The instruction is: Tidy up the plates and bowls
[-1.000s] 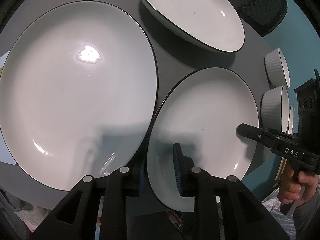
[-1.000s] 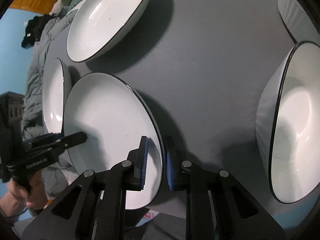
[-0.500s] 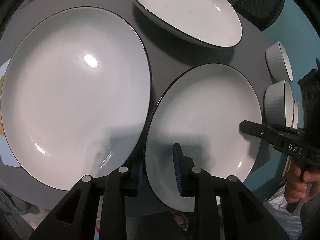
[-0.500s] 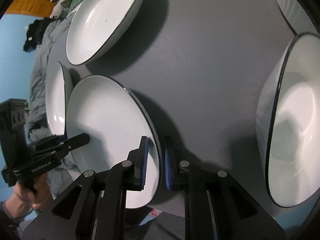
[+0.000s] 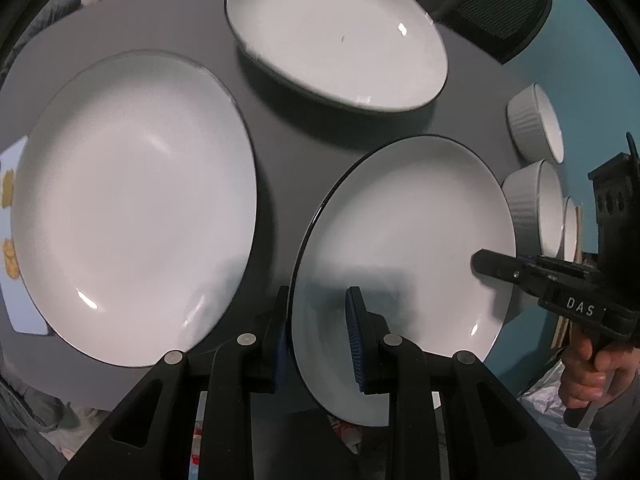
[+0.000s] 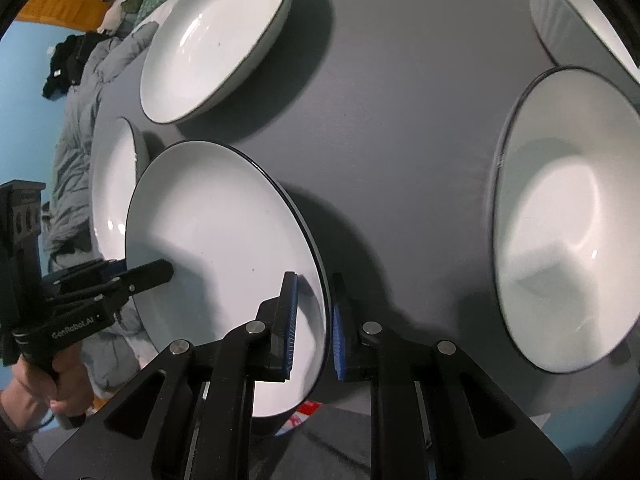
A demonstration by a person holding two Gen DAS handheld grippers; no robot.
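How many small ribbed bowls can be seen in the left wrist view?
2 for certain. One ribbed bowl stands at the right edge of the table; a second ribbed bowl is just below it. A thin rim behind the second may belong to a third, mostly hidden.

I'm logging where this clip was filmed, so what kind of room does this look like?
Probably a lived-in bedroom or home office, not a kitchen: the grey table holds black-rimmed white plates, a black mesh office chair stands behind, and clothes are piled on grey bedding.
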